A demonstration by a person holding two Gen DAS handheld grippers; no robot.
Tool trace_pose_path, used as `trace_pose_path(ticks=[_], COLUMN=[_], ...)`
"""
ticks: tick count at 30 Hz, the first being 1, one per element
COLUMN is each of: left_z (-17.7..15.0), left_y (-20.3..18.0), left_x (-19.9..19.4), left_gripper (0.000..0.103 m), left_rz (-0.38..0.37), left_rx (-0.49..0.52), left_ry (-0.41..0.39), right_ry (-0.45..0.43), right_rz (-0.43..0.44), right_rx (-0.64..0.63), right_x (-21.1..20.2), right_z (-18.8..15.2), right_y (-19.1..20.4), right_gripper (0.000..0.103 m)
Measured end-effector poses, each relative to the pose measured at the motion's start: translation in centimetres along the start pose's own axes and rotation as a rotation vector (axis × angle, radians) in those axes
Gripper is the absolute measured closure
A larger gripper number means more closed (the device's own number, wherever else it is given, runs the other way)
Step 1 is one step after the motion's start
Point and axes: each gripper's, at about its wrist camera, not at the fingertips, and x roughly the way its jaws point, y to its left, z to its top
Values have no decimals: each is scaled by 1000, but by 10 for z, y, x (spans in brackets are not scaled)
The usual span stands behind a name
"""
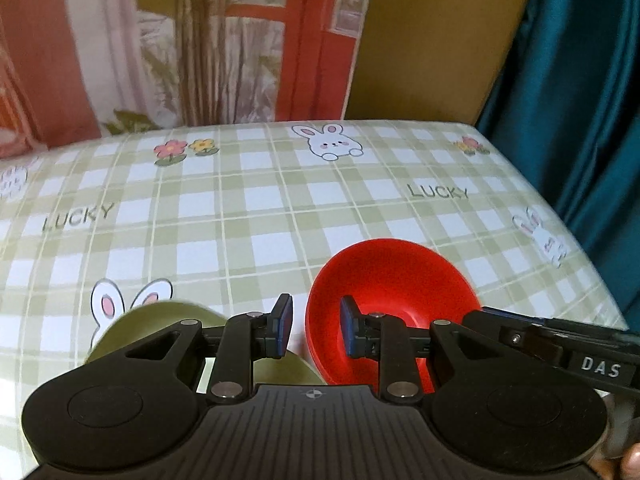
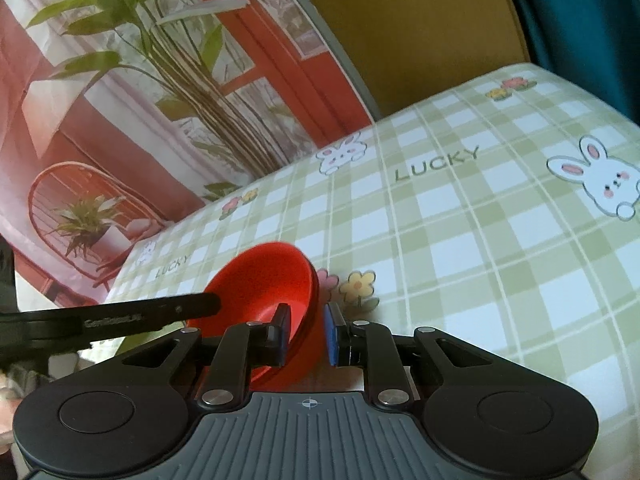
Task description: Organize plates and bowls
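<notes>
The right gripper has its blue-padded fingers astride the near wall of the red bowl, one pad inside the bowl, the other outside. There's a sliver of a gap at the outer pad, so I can't tell whether it's truly clamped on the rim or only closing around it. The bowl looks tipped, its open mouth leaning toward the left gripper's side, its underside over the checked tablecloth.

Over to the left gripper: jaws parted, nothing between them. Its one pad hovers over the red bowl's inner wall, the other sits just beside the bowl's rim, above the gap between the two bowls. From the right wrist view, its black finger reaches in from the left and overlaps the red bowl's far rim; contact I can't confirm.

Just beside the red bowl, on the left hand's side, sits an olive-green bowl, mostly hidden behind the left gripper's linkage. Whether the two rims touch, I can't make out.

Around them spreads the green-and-white cloth with bunnies, small flowers and the word LUCKY. Behind the table hangs a printed backdrop of a plant and red window frame, then a mustard-brown panel and a teal curtain at the right.
</notes>
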Motion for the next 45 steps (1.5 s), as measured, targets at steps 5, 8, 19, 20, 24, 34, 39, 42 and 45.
trace_pose_path(ticks=[5, 8, 19, 20, 24, 34, 39, 42, 45], left_z=[-1, -2, -3, -3, -1, 1, -3, -4, -6], left_y=[-1, 0, 0, 0, -1, 7, 25, 39, 52], left_x=[12, 18, 18, 17, 8, -31, -53, -67, -80], left_gripper=[76, 76, 82, 84, 85, 85, 85, 85, 85], left_rz=[-14, -23, -41, -42, -64, -87, -73, -52, -30], left_rx=[12, 12, -10, -14, -29, -82, -108, -129, -151], left_ry=[33, 50, 37, 34, 11, -78, -112, -136, -164], right_ry=[15, 21, 21, 19, 4, -40, -36, -32, -33], right_rz=[11, 13, 0, -5, -14, -4, 19, 40, 55], right_rx=[23, 28, 49, 57, 85, 36, -10, -44, -73], right_x=[4, 5, 6, 7, 5, -6, -3, 3, 9], right_z=[-5, -5, -6, -6, -1, 16, 23, 25, 22], right_y=[2, 2, 1, 1, -1, 29, 60, 84, 107], right_gripper=[84, 84, 84, 84, 85, 85, 85, 85, 85])
